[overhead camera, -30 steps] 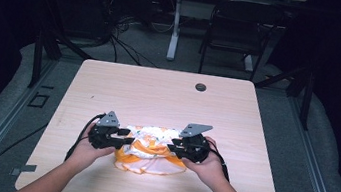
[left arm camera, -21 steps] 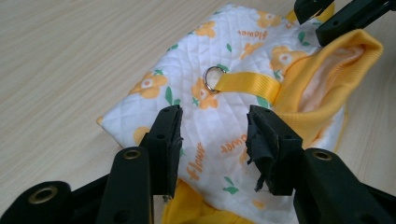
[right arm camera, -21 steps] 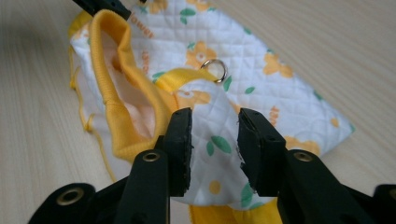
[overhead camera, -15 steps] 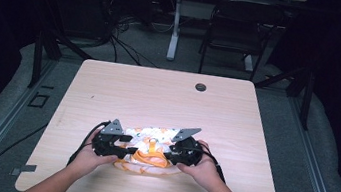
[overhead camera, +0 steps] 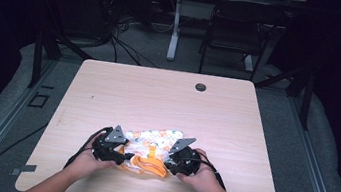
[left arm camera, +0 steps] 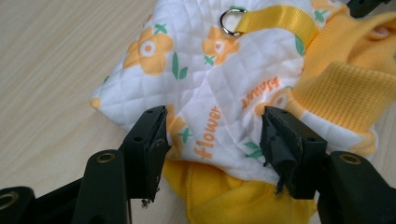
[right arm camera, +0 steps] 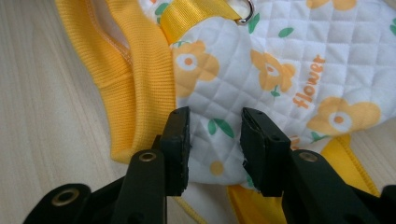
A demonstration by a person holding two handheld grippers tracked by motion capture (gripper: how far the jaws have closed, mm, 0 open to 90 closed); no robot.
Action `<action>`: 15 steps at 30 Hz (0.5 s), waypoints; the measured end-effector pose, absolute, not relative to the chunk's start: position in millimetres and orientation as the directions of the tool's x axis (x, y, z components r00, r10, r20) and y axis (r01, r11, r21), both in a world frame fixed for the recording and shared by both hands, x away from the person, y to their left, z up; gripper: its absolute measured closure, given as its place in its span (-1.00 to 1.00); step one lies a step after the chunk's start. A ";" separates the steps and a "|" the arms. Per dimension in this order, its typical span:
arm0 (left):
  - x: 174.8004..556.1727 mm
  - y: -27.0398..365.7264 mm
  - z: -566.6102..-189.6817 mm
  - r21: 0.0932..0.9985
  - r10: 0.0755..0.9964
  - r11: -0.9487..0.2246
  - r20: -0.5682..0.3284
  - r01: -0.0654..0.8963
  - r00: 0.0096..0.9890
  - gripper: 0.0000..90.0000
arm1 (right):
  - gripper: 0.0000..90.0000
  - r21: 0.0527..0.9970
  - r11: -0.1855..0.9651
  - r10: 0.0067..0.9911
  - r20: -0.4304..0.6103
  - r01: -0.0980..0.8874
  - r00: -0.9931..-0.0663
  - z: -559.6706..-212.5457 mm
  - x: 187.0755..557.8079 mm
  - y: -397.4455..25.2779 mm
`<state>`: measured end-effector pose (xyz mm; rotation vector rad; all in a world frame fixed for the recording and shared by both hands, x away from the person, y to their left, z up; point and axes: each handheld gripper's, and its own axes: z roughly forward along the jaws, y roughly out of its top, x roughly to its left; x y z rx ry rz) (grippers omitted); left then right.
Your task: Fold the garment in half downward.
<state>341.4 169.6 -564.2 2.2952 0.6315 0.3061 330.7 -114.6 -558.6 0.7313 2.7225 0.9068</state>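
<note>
A small quilted white garment (overhead camera: pixel 150 143) printed with orange flowers and the word "flower", trimmed in yellow ribbing, lies bunched near the table's front edge. A yellow strap (left arm camera: pixel 275 18) with a metal ring (left arm camera: pixel 229 21) crosses its top. My left gripper (overhead camera: pixel 117 155) is at its left end, and in the left gripper view it (left arm camera: pixel 215 121) is open wide with the quilted fabric (left arm camera: pixel 219 93) lying between the jaws. My right gripper (overhead camera: pixel 172 163) is at its right end. It (right arm camera: pixel 215 116) is open more narrowly, its jaws either side of a quilted fold (right arm camera: pixel 261 70) beside the yellow ribbed cuff (right arm camera: pixel 135 93).
The wooden table (overhead camera: pixel 158 99) has a round cable grommet (overhead camera: pixel 200 86) at the back. Beyond the far edge stand a dark chair (overhead camera: pixel 238 30) and a white desk leg (overhead camera: pixel 175 26), with cables (overhead camera: pixel 121 38) on the floor.
Both grippers have moved toward the table's front edge and slightly closer together. The garment between them is more bunched.
</note>
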 end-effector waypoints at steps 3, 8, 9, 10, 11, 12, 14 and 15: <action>338.0 172.4 -558.5 0.721 0.534 -0.596 0.027 0.354 0.845 -0.09 | 0.37 0.602 0.694 0.506 -0.019 0.394 -0.862 -558.6 328.2 -116.3; 331.5 171.6 -550.2 0.743 0.528 -0.568 -0.002 0.355 0.849 -0.09 | 0.30 0.619 0.670 0.517 0.006 0.409 -0.856 -557.9 324.9 -116.7; 329.7 170.7 -549.8 0.744 0.526 -0.567 -0.004 0.354 0.850 -0.10 | 0.29 0.617 0.674 0.516 0.001 0.406 -0.857 -556.8 324.2 -116.4; 328.8 170.2 -549.4 0.743 0.524 -0.569 -0.003 0.352 0.852 -0.10 | 0.28 0.618 0.676 0.511 -0.001 0.401 -0.860 -556.3 323.6 -116.5; 327.5 169.3 -549.1 0.745 0.518 -0.567 -0.008 0.351 0.855 -0.10 | 0.27 0.621 0.674 0.511 0.000 0.400 -0.860 -556.2 322.9 -116.2; 326.1 168.6 -548.9 0.744 0.516 -0.568 -0.010 0.351 0.856 -0.11 | 0.26 0.625 0.668 0.514 0.005 0.404 -0.858 -556.0 321.6 -116.0; 324.7 167.5 -550.3 0.742 0.507 -0.572 -0.013 0.348 0.862 -0.14 | 0.22 0.629 0.666 0.515 0.003 0.402 -0.857 -554.8 320.7 -116.3; 323.9 166.9 -552.1 0.739 0.502 -0.577 -0.014 0.348 0.864 -0.17 | 0.18 0.631 0.663 0.516 0.004 0.402 -0.857 -554.7 320.2 -116.3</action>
